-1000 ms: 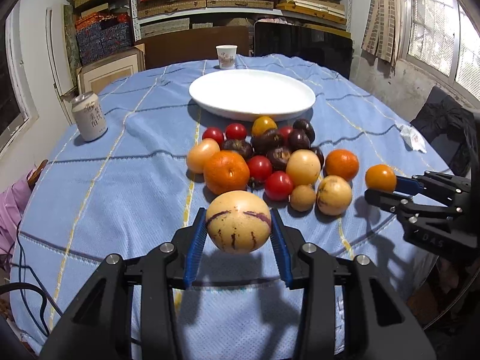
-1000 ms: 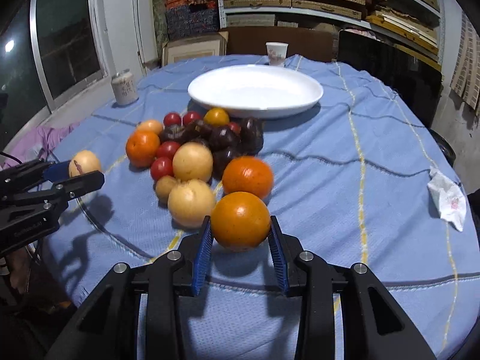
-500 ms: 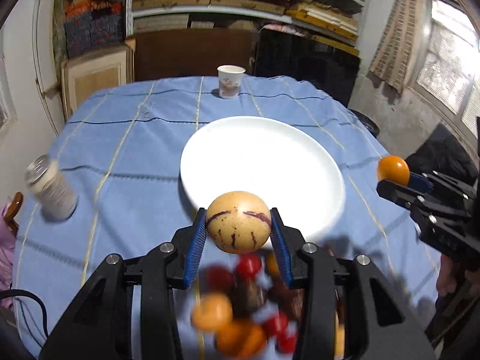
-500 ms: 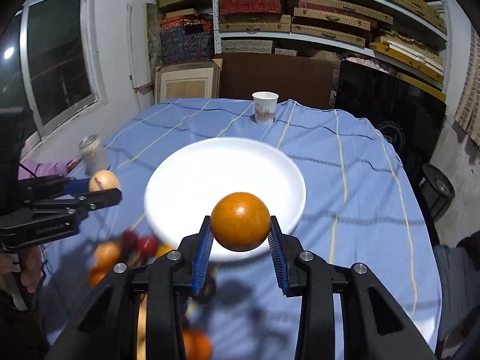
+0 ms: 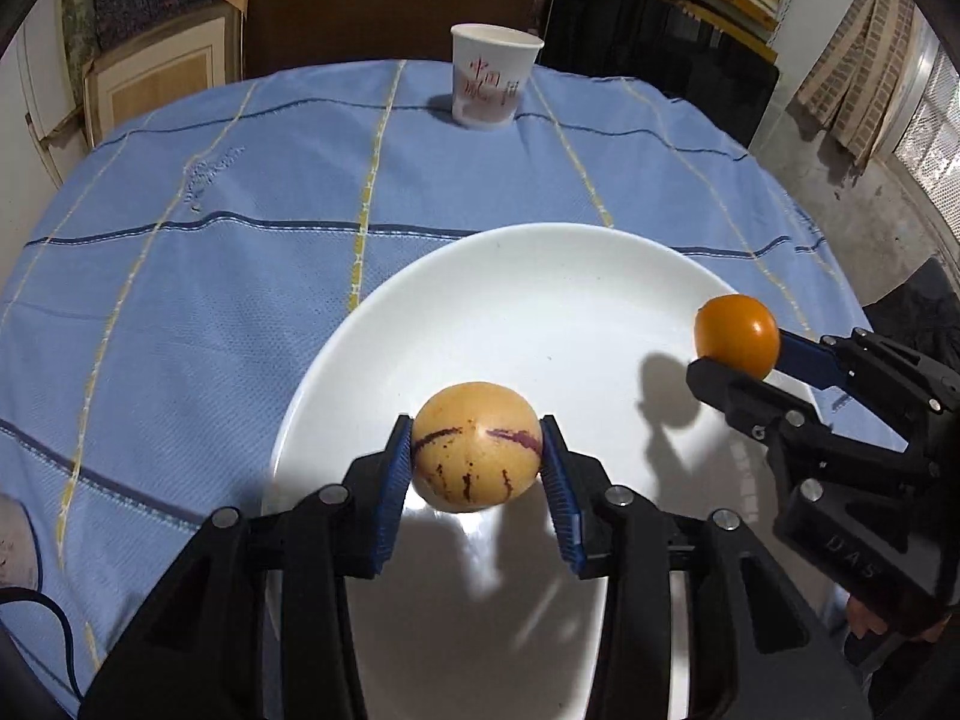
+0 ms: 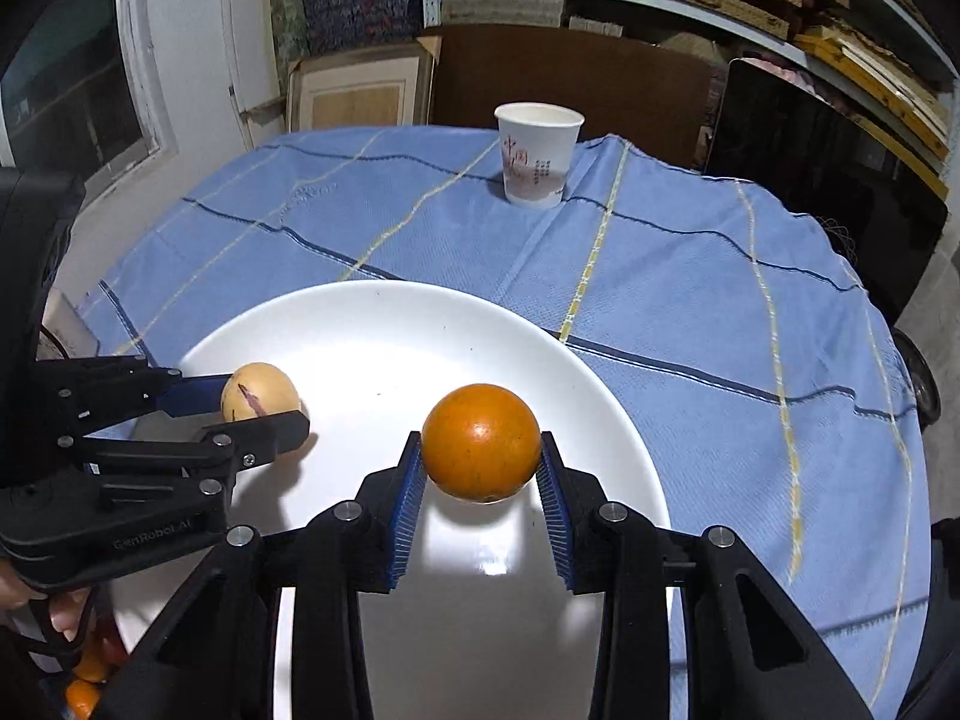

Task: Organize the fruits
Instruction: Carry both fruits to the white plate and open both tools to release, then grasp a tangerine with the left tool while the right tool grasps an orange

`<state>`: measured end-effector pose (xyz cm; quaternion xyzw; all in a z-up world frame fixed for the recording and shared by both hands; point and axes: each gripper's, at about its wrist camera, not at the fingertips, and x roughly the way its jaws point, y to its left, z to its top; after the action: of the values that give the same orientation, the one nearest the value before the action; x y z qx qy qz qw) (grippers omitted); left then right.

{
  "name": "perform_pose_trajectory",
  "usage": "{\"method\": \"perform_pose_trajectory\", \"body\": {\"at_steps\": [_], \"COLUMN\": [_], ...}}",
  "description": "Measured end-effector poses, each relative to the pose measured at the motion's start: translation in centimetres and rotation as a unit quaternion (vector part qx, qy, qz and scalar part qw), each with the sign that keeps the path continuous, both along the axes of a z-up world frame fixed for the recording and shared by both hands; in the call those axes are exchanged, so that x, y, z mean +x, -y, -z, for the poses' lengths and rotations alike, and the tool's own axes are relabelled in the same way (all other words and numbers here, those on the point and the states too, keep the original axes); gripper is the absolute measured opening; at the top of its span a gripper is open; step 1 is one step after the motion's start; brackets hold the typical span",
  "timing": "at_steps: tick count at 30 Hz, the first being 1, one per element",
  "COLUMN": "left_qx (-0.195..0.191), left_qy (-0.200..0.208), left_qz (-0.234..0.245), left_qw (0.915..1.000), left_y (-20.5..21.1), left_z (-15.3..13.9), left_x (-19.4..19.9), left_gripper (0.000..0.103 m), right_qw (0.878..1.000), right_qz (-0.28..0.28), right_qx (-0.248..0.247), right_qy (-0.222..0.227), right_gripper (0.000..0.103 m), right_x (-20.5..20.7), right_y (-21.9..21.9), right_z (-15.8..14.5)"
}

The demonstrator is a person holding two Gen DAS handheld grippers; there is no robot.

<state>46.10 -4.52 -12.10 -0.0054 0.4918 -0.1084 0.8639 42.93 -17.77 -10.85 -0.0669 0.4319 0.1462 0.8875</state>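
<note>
Both carries now parked over the big round white ceramic plate (image 5: 600,276) instead of the fruit pile. Left gripper (image 5: 477,468) jaws just been easing apart, yet blue pads seem to be touching the round pale-yellow purple-streaked melon (image 5: 474,447) hanging low over the plate's near side. Right gripper (image 6: 480,471) clamped on the round orange fruit (image 6: 480,441), also above the plate. Looks like 2 drops imminent. Paper cup (image 5: 495,84) much closer than 1 second back.
</note>
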Motion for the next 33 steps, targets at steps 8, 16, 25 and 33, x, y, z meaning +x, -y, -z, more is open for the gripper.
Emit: {"method": "perform_pose_trajectory", "body": {"at_steps": [8, 16, 25, 33], "left_qx": [-0.011, -0.002, 0.041, 0.061], "left_qy": [0.039, 0.095, 0.125, 0.104], "left_qz": [-0.012, 0.009, 0.058, 0.033], "left_qw": [0.9991, 0.9954, 0.9896, 0.9922], "left_y": [-1.2, -2.9, -3.2, -3.5], "left_z": [-4.3, -8.4, -5.4, -0.7], "left_x": [-2.4, -14.1, -30.3, -31.8], "left_gripper": [0.067, 0.083, 0.088, 0.085], "right_qw": [0.999, 0.997, 0.995, 0.992], "right_qz": [0.018, 0.031, 0.027, 0.053], "right_qx": [-0.012, 0.03, 0.075, 0.085], "right_qy": [0.046, 0.056, 0.066, 0.08], "right_gripper": [0.054, 0.058, 0.064, 0.065], "right_x": [-1.9, -12.9, -29.0, -31.9], "right_y": [0.5, 3.2, 4.0, 4.3], "right_z": [-2.9, -6.2, -2.6, 1.4]}}
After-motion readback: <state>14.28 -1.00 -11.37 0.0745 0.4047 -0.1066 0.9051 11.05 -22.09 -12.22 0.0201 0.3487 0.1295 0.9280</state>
